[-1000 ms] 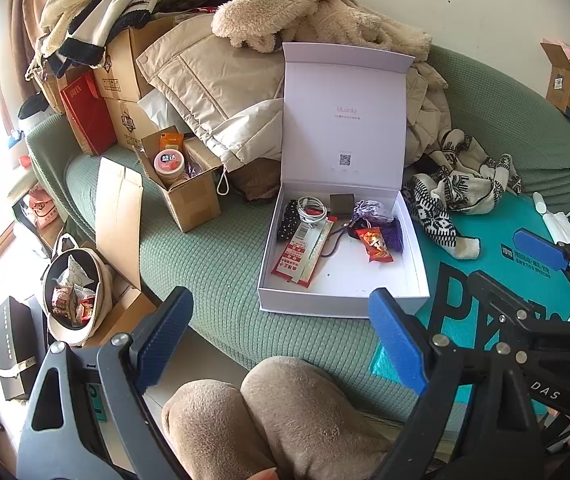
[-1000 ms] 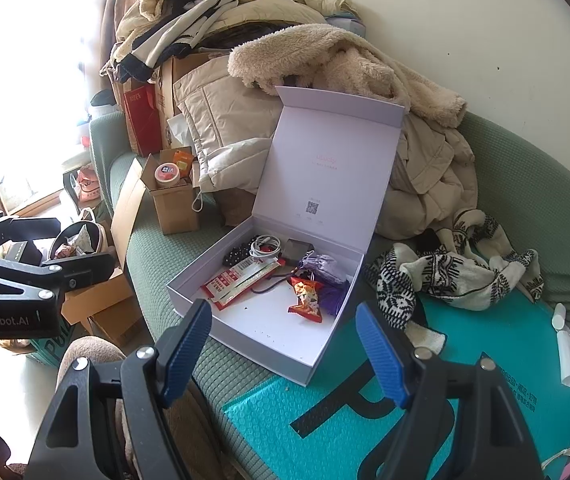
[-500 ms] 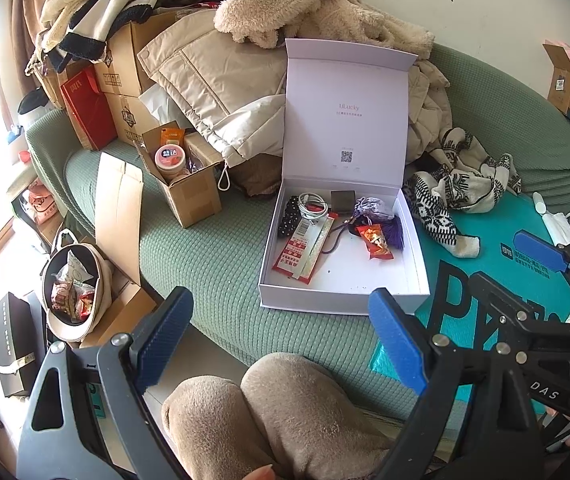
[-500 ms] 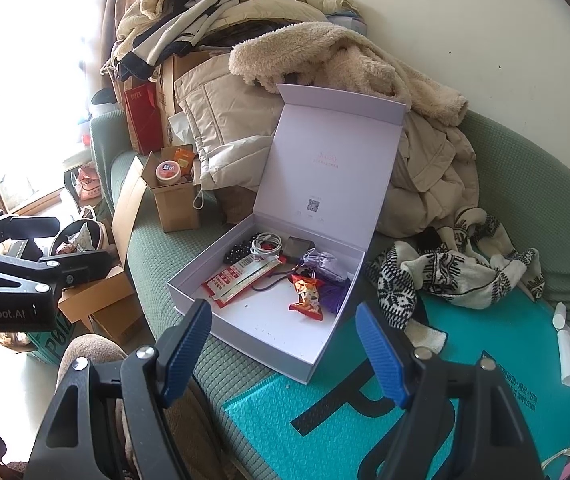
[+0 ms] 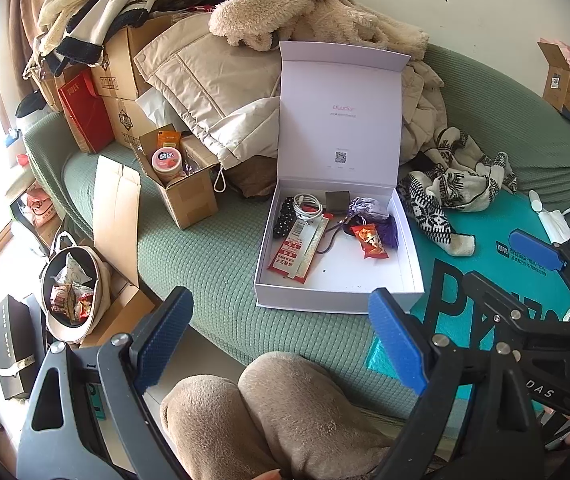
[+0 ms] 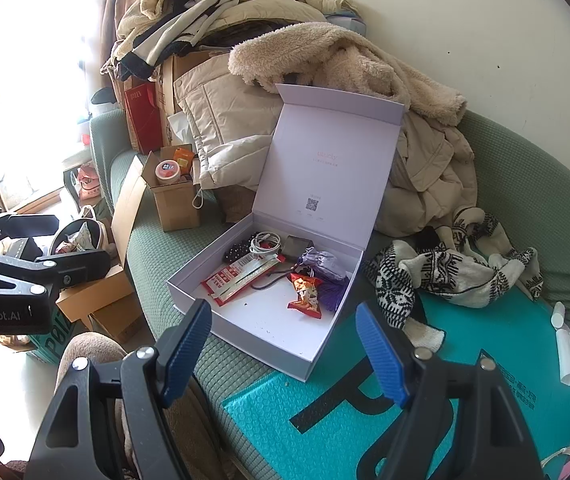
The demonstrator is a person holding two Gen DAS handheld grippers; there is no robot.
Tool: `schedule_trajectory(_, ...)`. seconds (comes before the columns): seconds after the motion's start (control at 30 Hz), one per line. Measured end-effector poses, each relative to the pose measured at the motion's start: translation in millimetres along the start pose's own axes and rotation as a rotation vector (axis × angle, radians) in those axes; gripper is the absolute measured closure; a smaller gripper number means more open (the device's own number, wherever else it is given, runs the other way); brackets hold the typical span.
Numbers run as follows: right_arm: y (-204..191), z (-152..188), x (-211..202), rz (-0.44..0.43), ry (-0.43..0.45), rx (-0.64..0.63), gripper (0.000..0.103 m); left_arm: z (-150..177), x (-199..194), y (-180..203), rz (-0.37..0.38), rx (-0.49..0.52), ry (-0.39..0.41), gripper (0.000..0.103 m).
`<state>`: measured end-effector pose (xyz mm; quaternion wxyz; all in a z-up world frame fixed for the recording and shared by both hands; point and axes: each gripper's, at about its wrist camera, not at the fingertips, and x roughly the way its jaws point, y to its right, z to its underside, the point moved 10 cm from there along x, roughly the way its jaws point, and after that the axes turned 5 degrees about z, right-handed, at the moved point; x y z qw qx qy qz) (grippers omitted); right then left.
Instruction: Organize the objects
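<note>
An open white gift box (image 5: 337, 298) lies on the green sofa with its lid standing upright. Inside it are a red snack packet (image 5: 370, 242), a red-and-white sachet strip (image 5: 299, 248), a coiled white cable (image 5: 307, 206), a purple pouch (image 5: 369, 210) and a black beaded item (image 5: 283, 218). My left gripper (image 5: 279, 296) hovers open in front of the box with nothing between its blue pads. My right gripper (image 6: 283, 308) is also open and empty, near the box's (image 6: 245, 344) front corner. The snack packet (image 6: 305, 296) shows in the right wrist view too.
A small cardboard box (image 5: 189, 204) holding a pink tub sits left of the gift box. Coats (image 5: 213, 80) and cartons pile up behind. A patterned knit (image 5: 445, 188) and a teal mailer bag (image 5: 485, 280) lie to the right. The person's knees (image 5: 277, 408) are below; a snack bag (image 5: 69, 292) stands on the floor.
</note>
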<state>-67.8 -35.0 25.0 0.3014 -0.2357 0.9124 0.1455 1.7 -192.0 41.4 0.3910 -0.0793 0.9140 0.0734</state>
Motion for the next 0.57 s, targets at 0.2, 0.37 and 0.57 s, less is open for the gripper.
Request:
schedule_trajectory(0.2,3,3,-6,0.000,0.004,0.004,0.028,3,-8,4,-0.003,0.001,0.009,0.014)
schedule_trajectory(0.37,2,9,-14,-0.001,0.006,0.000,0.028,11,-18,6,-0.006,-0.003,0.012,0.014)
schedule_trajectory(0.57,3,16,-24,0.005,0.009,-0.001,0.028,22,-27,11,0.003,-0.015,0.017,0.014)
